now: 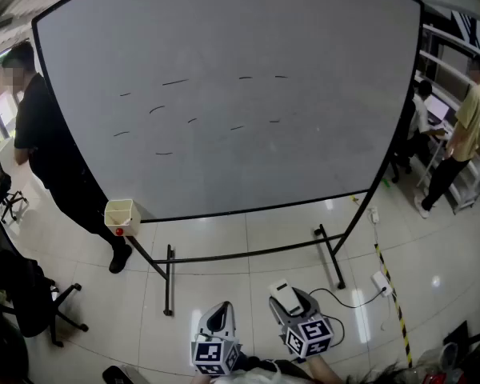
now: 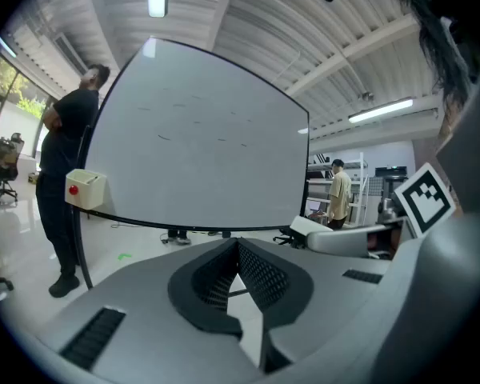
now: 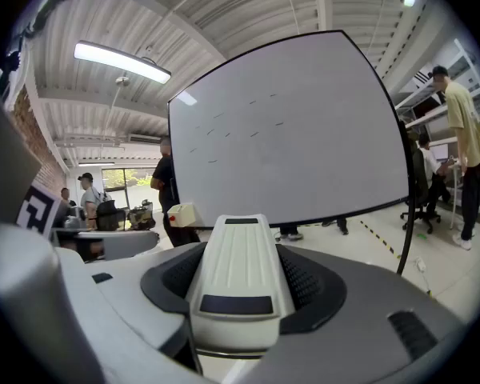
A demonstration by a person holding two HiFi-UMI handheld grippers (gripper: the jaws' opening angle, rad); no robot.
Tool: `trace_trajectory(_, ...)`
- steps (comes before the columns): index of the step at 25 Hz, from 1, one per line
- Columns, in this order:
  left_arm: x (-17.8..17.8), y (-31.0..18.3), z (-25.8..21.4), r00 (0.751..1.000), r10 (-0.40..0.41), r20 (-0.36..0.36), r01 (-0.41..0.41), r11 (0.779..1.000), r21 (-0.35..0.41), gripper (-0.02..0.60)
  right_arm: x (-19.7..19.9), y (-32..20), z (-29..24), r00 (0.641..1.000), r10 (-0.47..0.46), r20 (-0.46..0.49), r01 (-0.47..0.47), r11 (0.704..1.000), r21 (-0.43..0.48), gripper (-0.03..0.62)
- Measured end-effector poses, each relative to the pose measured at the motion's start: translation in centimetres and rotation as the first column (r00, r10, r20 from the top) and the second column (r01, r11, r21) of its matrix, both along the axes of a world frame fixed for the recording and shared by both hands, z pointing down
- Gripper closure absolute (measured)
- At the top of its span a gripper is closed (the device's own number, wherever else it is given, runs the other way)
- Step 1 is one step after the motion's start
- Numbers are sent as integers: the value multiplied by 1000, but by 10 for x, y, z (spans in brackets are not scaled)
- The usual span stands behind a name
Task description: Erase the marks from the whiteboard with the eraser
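Note:
A large whiteboard (image 1: 248, 126) on a black wheeled stand fills the head view and carries several short dark marks (image 1: 174, 82). It also shows ahead in the left gripper view as the whiteboard (image 2: 200, 150) and in the right gripper view as the whiteboard (image 3: 296, 142). My right gripper (image 1: 286, 297) is shut on a white eraser (image 3: 240, 274), held low in front of the board and well away from it. My left gripper (image 1: 218, 317) sits beside it, shut with nothing between its jaws (image 2: 236, 274).
A small cream box with a red button (image 1: 119, 217) hangs at the board's lower left corner. A person in black (image 1: 56, 158) stands at the board's left. Other people work at shelves (image 1: 464, 134) on the right. Office chairs (image 1: 20, 294) stand left; cables and a power strip (image 1: 382, 282) lie on the floor.

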State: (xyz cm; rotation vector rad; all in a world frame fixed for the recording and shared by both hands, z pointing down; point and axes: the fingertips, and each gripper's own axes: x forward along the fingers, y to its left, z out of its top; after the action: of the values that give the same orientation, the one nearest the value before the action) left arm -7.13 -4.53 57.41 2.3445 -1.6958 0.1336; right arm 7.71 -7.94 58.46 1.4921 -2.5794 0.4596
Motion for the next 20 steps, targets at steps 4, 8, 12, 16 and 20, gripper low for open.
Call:
trace_trajectory(4,-14,-11,-1,998,-55,-9,55,998,-10,597,48,-94,-75,993,115,-4,-112,978,178,319)
trace_trajectory(8,-42,-33,6,993,-116,-4,116,993,-29,595,74,-186,-164,981,184,60,-193,910,368,319)
trace_trajectory(12,-62,-82,8,991,-132,2,132,991,-12,597,66,-266,-233,975,215,54,-213,840,498,319)
trace_trajectory(16,-80,-144,-10,993,-119,-12,119,992,33,597,55,-331,-271,959,273,70,-267,800,537,319)
trace_trajectory(20,-94,-209,-31,995,-96,-13,97,991,97,597,56,-371,-276,935,338,105,-338,764,549,319)
